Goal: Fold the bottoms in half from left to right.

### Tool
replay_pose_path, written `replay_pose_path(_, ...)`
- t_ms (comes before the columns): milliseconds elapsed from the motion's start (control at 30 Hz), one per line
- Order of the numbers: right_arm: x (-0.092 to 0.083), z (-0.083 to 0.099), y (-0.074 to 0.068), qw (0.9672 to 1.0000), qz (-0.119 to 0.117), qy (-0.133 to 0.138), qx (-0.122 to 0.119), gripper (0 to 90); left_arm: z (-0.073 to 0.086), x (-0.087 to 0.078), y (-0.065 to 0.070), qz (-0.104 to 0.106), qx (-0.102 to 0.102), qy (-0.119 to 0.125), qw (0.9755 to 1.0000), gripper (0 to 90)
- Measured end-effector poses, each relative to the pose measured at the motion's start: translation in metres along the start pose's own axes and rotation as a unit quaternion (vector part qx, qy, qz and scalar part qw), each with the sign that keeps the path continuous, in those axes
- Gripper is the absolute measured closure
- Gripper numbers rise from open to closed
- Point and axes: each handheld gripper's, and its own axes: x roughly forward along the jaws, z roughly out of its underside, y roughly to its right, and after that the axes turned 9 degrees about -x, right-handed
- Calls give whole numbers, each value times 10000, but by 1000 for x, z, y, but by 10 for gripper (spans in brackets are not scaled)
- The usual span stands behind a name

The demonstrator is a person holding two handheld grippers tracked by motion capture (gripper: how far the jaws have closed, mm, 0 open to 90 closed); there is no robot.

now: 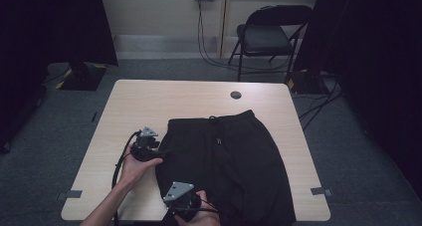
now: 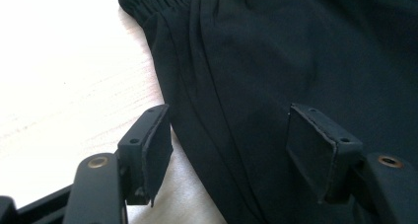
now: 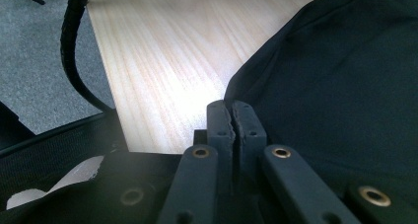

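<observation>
Black drawstring shorts [image 1: 229, 156] lie flat on the light wooden table [image 1: 149, 101], waistband at the far side. My left gripper [image 1: 160, 153] reaches the shorts' left side. In the left gripper view it [image 2: 236, 145] is open, one pad over the table [image 2: 64, 61], the other over the cloth [image 2: 296, 61], with the side edge between them and untouched. My right gripper [image 1: 186, 206] sits near the front edge at the shorts' lower left corner. In the right gripper view its [image 3: 231, 110] pads are shut right at the hem of the shorts [image 3: 335, 86]; whether cloth is pinched I cannot tell.
A black folding chair [image 1: 268, 34] stands beyond the table. A round cable hole [image 1: 236, 94] sits near the table's far edge. A stand base [image 1: 82, 76] rests on the floor at far left. The left gripper's cable [image 3: 69, 46] hangs off the table's left edge.
</observation>
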Motion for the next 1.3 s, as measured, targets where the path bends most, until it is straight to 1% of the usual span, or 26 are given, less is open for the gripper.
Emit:
replay_pose_path(33,0,0,0,10000,-19,6,16,869,1,1,1,-89,53,-43,9999,338)
replay_pose_path(67,0,1,1,10000,-40,17,27,869,1,2,0,-77,28,-55,10000,338)
replay_pose_path(100,0,1,1,10000,-50,16,37,869,2,4,-1,-82,-68,-78,9999,339)
replay_pose_path(133,0,0,1,10000,-55,17,22,869,3,5,-1,-130,-60,-30,9999,338)
replay_pose_path(200,0,0,1,10000,-50,12,16,869,2,5,-2,-111,-92,1,9999,336)
replay_pose_path(233,0,0,1,10000,-50,9,19,869,3,6,-2,-194,-29,8,9998,335)
replay_pose_path(267,0,0,1,10000,-54,19,18,868,4,7,-1,-340,133,28,9993,327)
replay_pose_path(300,0,1,1,10000,-59,26,28,868,5,7,0,-383,172,56,9991,309)
replay_pose_path(367,0,0,2,10000,-74,21,13,869,5,8,1,-381,142,70,9991,293)
replay_pose_path(400,0,0,2,10000,-70,29,11,869,5,8,1,-358,179,50,9992,301)
replay_pose_path(433,1,0,2,10000,-63,33,10,870,4,7,1,-282,236,55,9993,341)
replay_pose_path(500,1,0,2,10000,-61,44,8,872,4,6,5,-111,325,59,9994,514)
replay_pose_path(533,1,1,2,10000,-48,67,-27,872,4,7,6,-41,320,70,9995,591)
replay_pose_path(567,2,1,2,9999,-54,89,-58,873,4,7,8,110,345,36,9993,672)
replay_pose_path(600,2,1,3,9999,-86,85,-19,877,5,7,8,226,274,25,9994,775)
replay_pose_path(633,2,1,4,9999,-118,93,2,878,4,7,8,284,198,-2,9994,842)
replay_pose_path(667,2,1,5,9998,-141,104,53,880,4,7,8,296,233,-7,9993,871)
replay_pose_path(700,2,1,5,9998,-143,120,86,880,4,7,7,331,194,14,9993,877)
replay_pose_path(733,2,0,6,9998,-160,117,96,881,4,7,6,421,94,5,9991,880)
replay_pose_path(767,2,0,6,9997,-165,106,108,882,4,6,5,495,-33,73,9987,882)
replay_pose_path(833,1,-2,6,9998,-152,104,80,882,0,-1,1,681,-236,287,9970,883)
replay_pose_path(933,-5,-9,10,9994,-148,244,187,882,-6,-13,-3,806,-428,604,9940,883)
replay_pose_path(1033,-14,-19,14,9984,-133,451,315,882,-14,-25,-7,915,-610,897,9899,885)
replay_pose_path(1100,-20,-26,15,9980,-104,554,302,883,-18,-32,-11,992,-735,1084,9864,886)
replay_pose_path(1267,-34,-43,21,9960,-25,835,314,884,-21,-40,-14,1001,-889,1294,9825,887)
replay_pose_path(1300,-37,-47,22,9957,-28,879,292,883,-22,-43,-16,1085,-1007,1403,9790,888)
